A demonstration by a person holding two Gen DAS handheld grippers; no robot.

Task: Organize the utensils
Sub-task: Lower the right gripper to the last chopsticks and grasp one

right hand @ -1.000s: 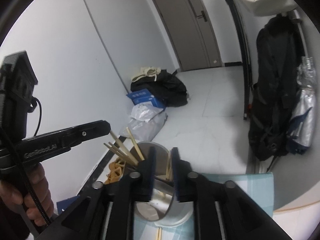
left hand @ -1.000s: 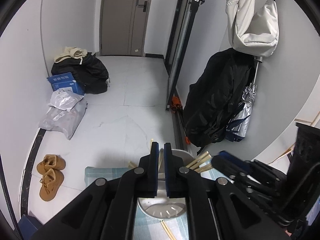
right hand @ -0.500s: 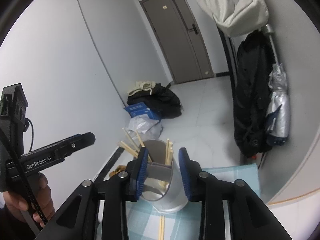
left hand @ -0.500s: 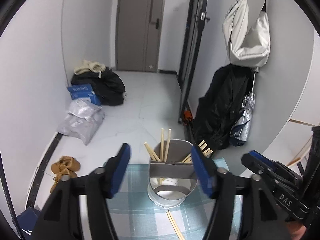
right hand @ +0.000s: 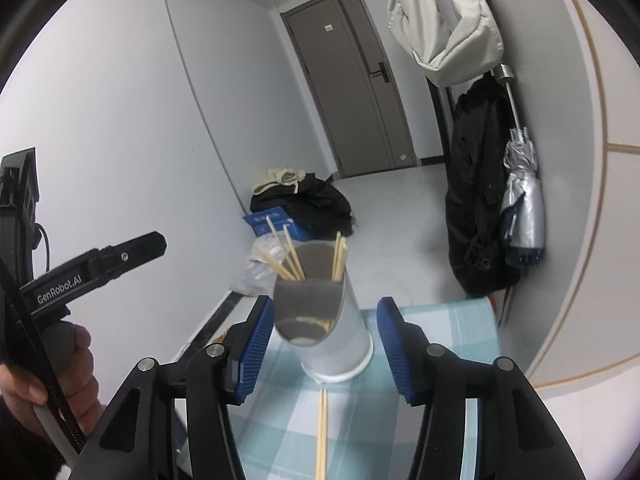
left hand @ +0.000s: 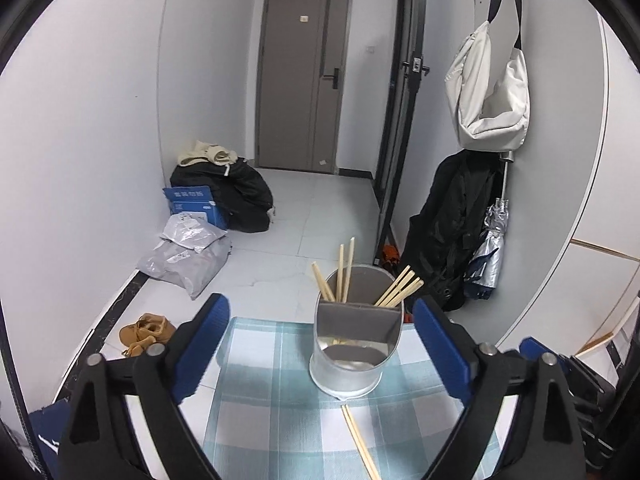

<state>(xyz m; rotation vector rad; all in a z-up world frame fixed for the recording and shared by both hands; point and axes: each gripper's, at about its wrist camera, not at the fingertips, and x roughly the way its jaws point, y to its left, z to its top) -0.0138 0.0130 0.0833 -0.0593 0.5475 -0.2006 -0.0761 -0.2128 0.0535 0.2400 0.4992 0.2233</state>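
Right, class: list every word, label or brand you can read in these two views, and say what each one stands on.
"GenRobot.AI": white lettering on the black body of the left claw, seen in the right wrist view.
Blue box on the floor: white characters, too blurred to read.
Grey parcel bags: printed labels, too small to read.
Door: small plate, unreadable.

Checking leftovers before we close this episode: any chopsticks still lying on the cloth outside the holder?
Yes, a pair of chopsticks lies flat on the checked cloth just in front of the metal holder.
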